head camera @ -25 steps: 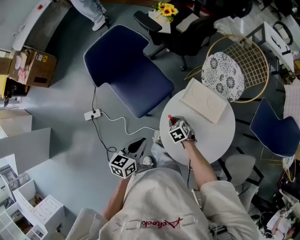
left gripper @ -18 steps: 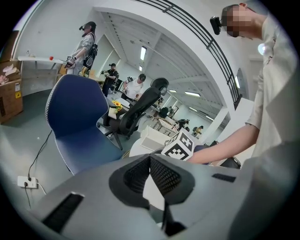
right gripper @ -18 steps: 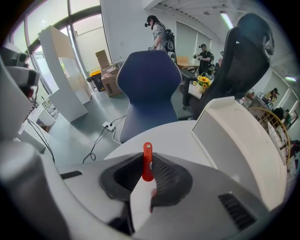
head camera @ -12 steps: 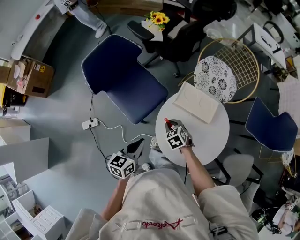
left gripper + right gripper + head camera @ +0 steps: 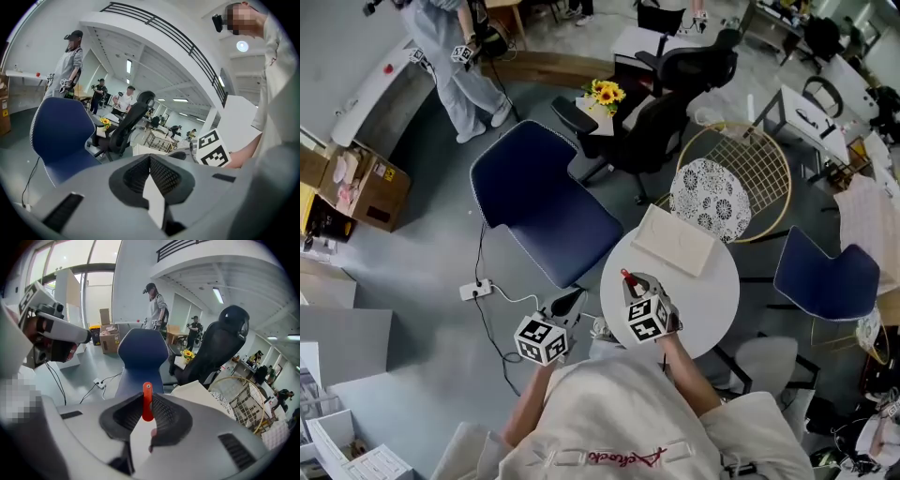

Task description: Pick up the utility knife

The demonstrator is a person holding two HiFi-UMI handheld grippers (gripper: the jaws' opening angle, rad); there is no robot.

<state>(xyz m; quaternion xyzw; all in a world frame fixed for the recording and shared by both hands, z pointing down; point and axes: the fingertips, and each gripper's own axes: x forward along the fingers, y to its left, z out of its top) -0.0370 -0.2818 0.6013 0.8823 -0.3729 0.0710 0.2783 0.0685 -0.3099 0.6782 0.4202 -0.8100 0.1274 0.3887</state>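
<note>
Two hand-held grippers are in view, and the task rests on the right one. Right hand-held gripper (image 5: 150, 398): jaws pinching the utility knife (image 5: 147, 405) by its lower body, so that the red end with its small hole stands up above the black pads. Seen from the head view, this gripper and the knife sit over the near left edge of the round white bench (image 5: 712, 300). In the right gripper view only floor and chairs show past the red tip, so the knife is judged to be carried clear of the bench top rather than lying on it.

Left hand-held gripper (image 5: 150, 159): jaws pressed together with nothing between them, held off the bench to its left, over the floor, and taking no part.

Still on the bench is a white rectangular pad (image 5: 675, 240) at its far side, apart from the knife. A blue chair (image 5: 546, 206) stands beyond the bench's left side.

Progress: the grasp is made and the pick-up appears essentially done; what remains, at most, is to keep the grip secure.
</note>
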